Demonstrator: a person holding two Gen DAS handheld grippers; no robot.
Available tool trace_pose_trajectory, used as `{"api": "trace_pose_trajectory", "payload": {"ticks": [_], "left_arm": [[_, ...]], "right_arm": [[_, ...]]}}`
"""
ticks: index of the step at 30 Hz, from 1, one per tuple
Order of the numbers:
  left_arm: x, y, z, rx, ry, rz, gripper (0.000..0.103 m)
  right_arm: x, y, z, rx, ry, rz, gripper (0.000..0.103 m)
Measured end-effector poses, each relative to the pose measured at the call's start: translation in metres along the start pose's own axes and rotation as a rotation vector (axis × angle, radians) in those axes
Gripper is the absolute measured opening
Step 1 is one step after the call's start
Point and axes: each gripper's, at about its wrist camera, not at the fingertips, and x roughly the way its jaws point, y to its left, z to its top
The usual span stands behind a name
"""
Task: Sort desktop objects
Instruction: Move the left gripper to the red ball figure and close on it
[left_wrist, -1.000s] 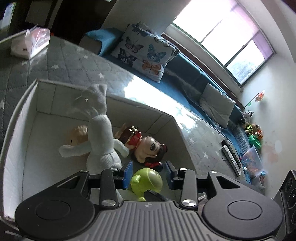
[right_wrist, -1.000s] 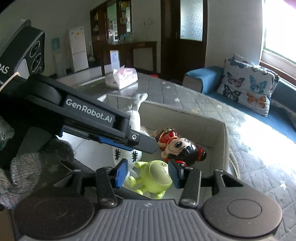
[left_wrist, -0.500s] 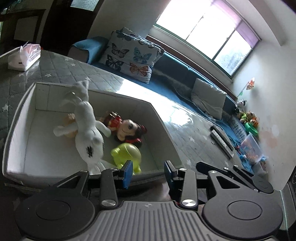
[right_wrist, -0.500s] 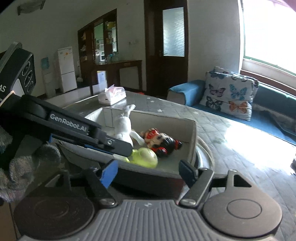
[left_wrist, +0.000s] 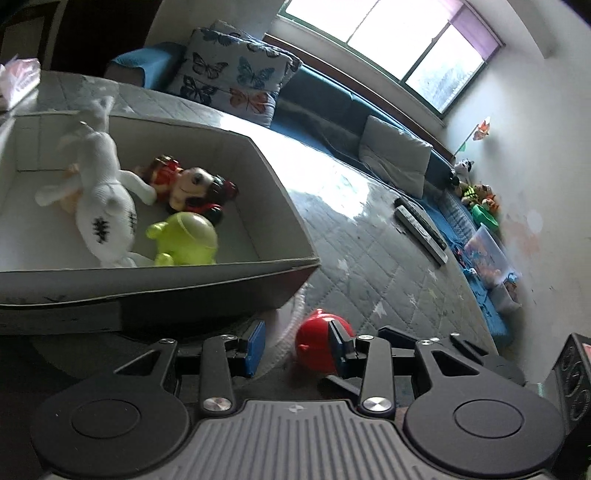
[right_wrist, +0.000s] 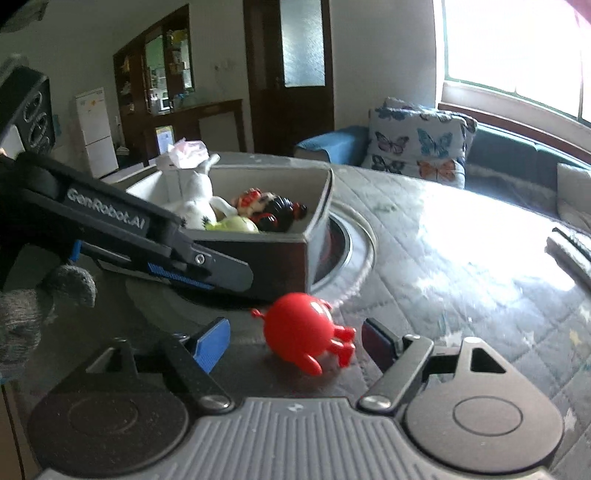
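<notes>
Most of the sorting is looking done: the storage box (left_wrist: 280, 184) is already holding a white plush rabbit (left_wrist: 105, 199), a mouse-eared doll (left_wrist: 195, 184) in red and black, and a lime-green monster figure (left_wrist: 188, 236), all lying together on the box floor, with something pale peeking out from under the rabbit that is too hidden to name. What is left, as far as these views show, is a single red round figure (right_wrist: 301, 332) with small legs, which is lying on its side on the quilted tabletop (right_wrist: 443, 258) just outside the near corner of the box. The right claw (right_wrist: 295, 341) is opening at this moment, its blue pad and dark pad standing on either side of the red figure without pressing on it, so nothing is being gripped yet. The left claw (left_wrist: 297, 345) is standing open and empty as well; in its own view the red figure is sitting partly behind one pad, touching neither as far as can be told. In the right wrist view the left tool is reaching across in front of the box, carried by a gloved hand (right_wrist: 33, 306). Judging from this, one pickup and one drop into the box are probably remaining; two remote controls (left_wrist: 421, 229) farther along the tabletop may or may not be counting as things to sort.
</notes>
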Motion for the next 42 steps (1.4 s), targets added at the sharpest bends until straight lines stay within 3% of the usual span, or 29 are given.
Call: {"api": "trace_pose_trajectory", "payload": {"ticks": [19,28,42], "left_arm": [[0.034,-0.010,0.004,-0.023,0.055,-0.037,0.040],[0.035,-0.008,0.005,-0.036,0.063,-0.049,0.040],[0.025,-0.010,-0.003,-0.029,0.058,-0.051,0.040]], "right_arm": [[0.029,-0.013,-0.011,0.074,0.043,0.016,0.080],[0.031,-0.015,-0.012,0.093,0.051,0.022,0.065],[0.023,-0.004,-0.013,0.075,0.051,0.016,0.065]]}}
